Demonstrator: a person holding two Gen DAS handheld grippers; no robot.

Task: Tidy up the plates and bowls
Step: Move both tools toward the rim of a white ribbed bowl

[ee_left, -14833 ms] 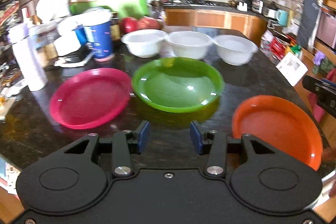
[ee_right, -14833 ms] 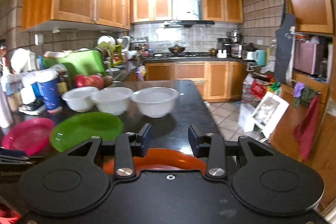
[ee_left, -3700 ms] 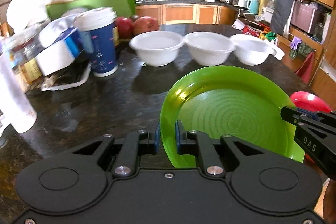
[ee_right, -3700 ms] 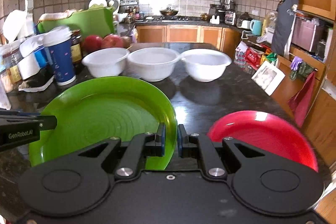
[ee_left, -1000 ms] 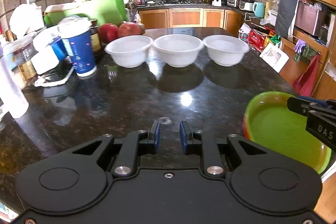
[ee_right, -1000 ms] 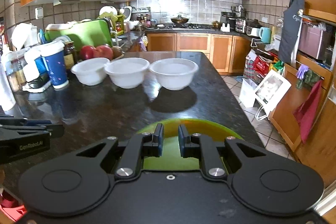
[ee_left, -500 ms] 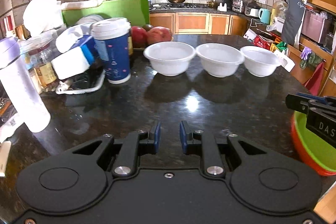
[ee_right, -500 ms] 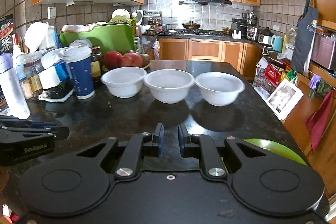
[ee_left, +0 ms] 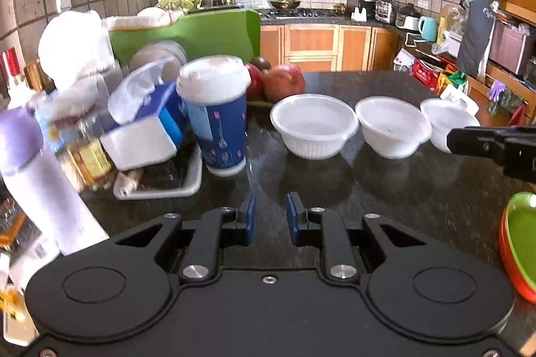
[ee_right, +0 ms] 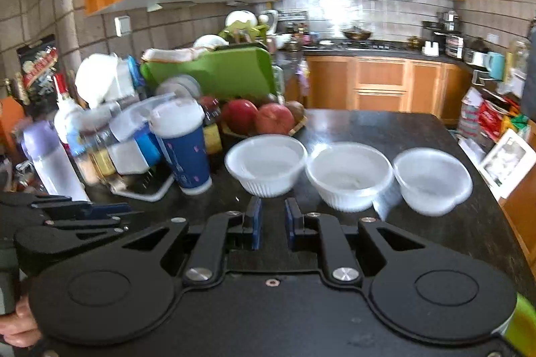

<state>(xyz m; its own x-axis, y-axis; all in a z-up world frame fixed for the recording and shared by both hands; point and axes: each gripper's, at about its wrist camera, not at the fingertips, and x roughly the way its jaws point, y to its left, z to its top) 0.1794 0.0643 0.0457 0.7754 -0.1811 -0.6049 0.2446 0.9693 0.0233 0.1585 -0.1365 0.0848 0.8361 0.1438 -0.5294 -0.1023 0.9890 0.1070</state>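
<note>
Three white bowls stand in a row on the black counter: the left bowl (ee_left: 314, 125) (ee_right: 266, 164), the middle bowl (ee_left: 392, 131) (ee_right: 348, 176) and the right bowl (ee_left: 439, 122) (ee_right: 432, 184). The plates are stacked at the counter's right edge, green plate (ee_left: 522, 233) on top of an orange one (ee_left: 512, 270). My left gripper (ee_left: 270, 218) is empty, its jaws slightly apart, above bare counter in front of the left bowl. My right gripper (ee_right: 272, 218) is empty, jaws slightly apart, just before the left bowl; it also shows at the left wrist view's right side (ee_left: 495, 144).
A blue cup with a white lid (ee_left: 214, 112) (ee_right: 182, 144), a white and purple bottle (ee_left: 37, 183), jars and a tissue pack crowd the counter's left. Red apples (ee_right: 256, 116) sit behind the bowls. A green cutting board (ee_left: 201, 35) stands further back. The counter's right edge drops to the floor.
Both grippers have moved forward and left toward the bowls, which now look larger. The plate stack has slid to the right edge of the left wrist view. Jaws opened slightly.
</note>
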